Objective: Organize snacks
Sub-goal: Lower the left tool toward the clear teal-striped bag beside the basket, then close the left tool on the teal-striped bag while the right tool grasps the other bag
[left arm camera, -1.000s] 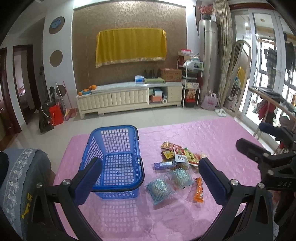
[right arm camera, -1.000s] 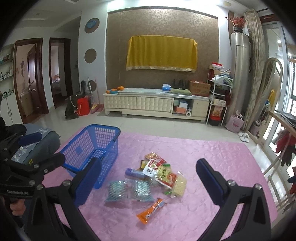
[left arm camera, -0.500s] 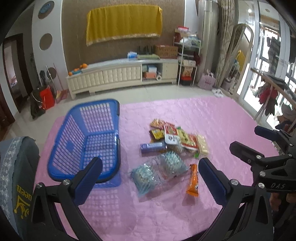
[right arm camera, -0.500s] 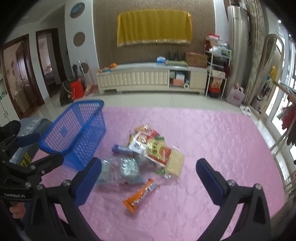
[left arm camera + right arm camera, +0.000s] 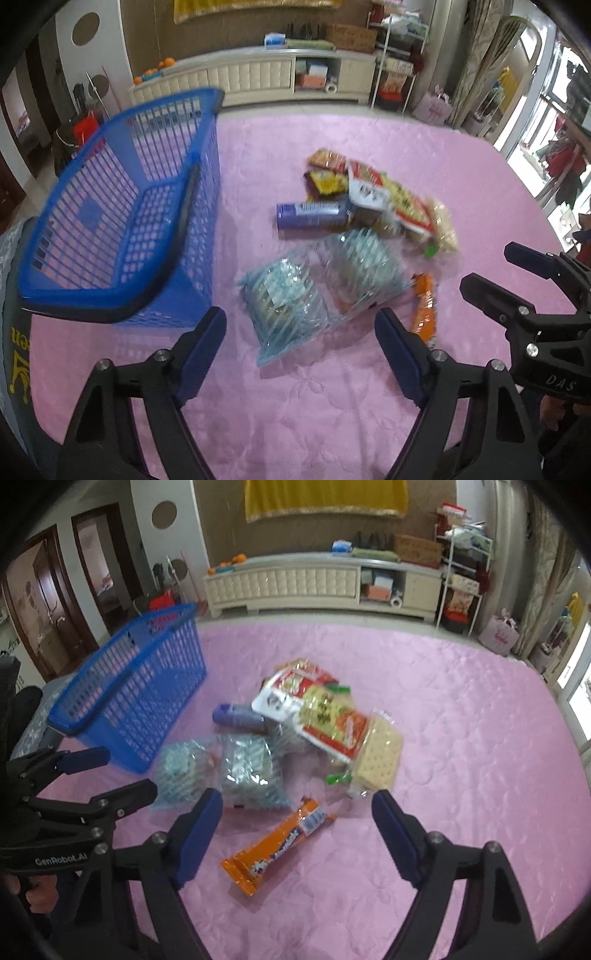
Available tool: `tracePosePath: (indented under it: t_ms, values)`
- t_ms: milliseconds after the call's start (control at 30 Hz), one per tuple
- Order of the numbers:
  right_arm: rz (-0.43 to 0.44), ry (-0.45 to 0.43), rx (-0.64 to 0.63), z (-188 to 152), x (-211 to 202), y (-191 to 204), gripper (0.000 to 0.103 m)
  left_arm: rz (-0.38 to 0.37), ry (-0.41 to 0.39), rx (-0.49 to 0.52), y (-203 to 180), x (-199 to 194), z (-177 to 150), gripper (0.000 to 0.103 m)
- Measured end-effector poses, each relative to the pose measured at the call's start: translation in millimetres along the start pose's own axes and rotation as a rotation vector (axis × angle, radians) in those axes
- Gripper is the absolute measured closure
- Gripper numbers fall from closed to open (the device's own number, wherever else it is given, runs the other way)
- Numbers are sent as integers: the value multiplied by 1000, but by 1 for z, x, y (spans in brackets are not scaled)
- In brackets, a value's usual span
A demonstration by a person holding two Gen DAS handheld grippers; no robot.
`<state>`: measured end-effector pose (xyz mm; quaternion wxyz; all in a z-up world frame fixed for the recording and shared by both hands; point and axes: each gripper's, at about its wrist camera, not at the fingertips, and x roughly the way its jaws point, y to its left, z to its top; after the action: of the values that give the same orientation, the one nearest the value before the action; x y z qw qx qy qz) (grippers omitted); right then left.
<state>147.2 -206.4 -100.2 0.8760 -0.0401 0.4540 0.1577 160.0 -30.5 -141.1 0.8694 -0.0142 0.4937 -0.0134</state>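
left gripper (image 5: 301, 332) jaws spread wide, nothing between, hovering over a striped blue snack bag (image 5: 284, 299). right gripper (image 5: 297, 814) also spread, empty, above orange wrapper bar (image 5: 275, 845). blue basket (image 5: 122, 221) sits on pink cloth (image 5: 369, 406), left of snack pile; purple tube (image 5: 310, 216), cracker pack (image 5: 376, 757), red/yellow packs (image 5: 325, 716) heaped together near it.

Both grippers are spread wide and holding nothing. The left gripper (image 5: 301, 328) angles downward with its blue-padded fingers (image 5: 201, 349) far apart. The right gripper (image 5: 297, 810) has the same pose, jaws gaping, tilted down too. Each one pokes into the other's view from the side, so they're side by side.
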Motion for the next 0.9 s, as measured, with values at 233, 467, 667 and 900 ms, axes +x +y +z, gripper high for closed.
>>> tracePosePath:
  t_ms: [233,467,667,900]
  values:
    - [18,42,-15,-3,28,-1,17,41,59,-52,5,34,3,22]
    - [33,53,-4,-5,42,-5,18,75,100,-76,13,58,5,22]
    - [59,54,5,-7,46,-9,18,75,111,-86,13,71,8,26]
    - [93,62,-1,-3,47,-9,18,53,119,-89,12,79,7,43]
